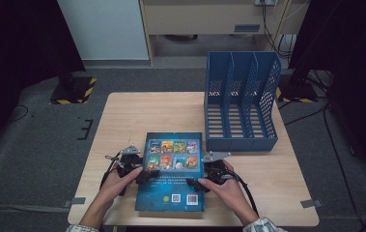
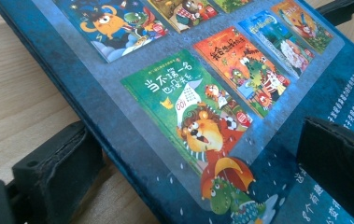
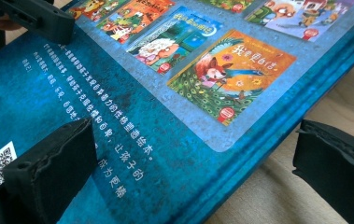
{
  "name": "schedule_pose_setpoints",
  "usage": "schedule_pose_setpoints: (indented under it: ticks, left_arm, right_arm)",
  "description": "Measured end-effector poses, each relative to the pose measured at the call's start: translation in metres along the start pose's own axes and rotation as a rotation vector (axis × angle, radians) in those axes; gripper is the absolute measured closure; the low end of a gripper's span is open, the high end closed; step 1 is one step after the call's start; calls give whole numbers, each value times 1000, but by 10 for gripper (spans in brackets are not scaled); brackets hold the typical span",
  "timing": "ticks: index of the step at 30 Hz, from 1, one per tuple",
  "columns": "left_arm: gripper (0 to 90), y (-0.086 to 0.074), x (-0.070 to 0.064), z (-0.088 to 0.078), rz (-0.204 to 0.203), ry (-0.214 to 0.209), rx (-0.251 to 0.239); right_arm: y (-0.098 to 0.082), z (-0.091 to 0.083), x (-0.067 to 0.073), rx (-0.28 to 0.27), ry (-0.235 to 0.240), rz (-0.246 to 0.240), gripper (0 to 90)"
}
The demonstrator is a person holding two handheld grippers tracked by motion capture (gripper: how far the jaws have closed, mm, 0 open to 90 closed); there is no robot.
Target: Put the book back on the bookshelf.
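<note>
table: a light wooden table (image 1: 137, 111); the far left half is bare wood, with open room there.
file rack: a blue slotted file rack (image 1: 241, 104) stands at the far right of the table, its near edge just beyond the book's far right corner.
book: a blue picture book (image 1: 173, 169) lies flat, back cover up, at the near middle of the table; its near edge sits close to the table's near edge.
left gripper: the left gripper (image 1: 139, 175) sits at the book's left edge, jaws spread wide, one over the cover and one over the wood, that edge between them, not clamped.
right gripper: the right gripper (image 1: 201, 182) sits at the book's right edge, jaws likewise wide apart, straddling that edge without pressing.
</note>
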State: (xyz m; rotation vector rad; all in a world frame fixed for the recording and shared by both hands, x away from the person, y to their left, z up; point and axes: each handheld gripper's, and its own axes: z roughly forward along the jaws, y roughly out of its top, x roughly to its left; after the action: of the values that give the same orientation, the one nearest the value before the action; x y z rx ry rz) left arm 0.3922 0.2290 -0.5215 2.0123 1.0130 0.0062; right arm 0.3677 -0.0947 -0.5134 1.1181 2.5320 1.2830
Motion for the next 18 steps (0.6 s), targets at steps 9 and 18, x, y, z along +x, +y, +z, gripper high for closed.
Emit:
schedule_pose_setpoints:
  ticks: [9, 18]
  left_arm:
    - [39, 4, -1, 0, -28, -1, 17]
    - [125, 12, -5, -14, -23, 46, -57]
  right_arm:
    - [4, 4, 3, 35, -2, 6, 5]
    - [16, -5, 11, 34, -52, 15, 76]
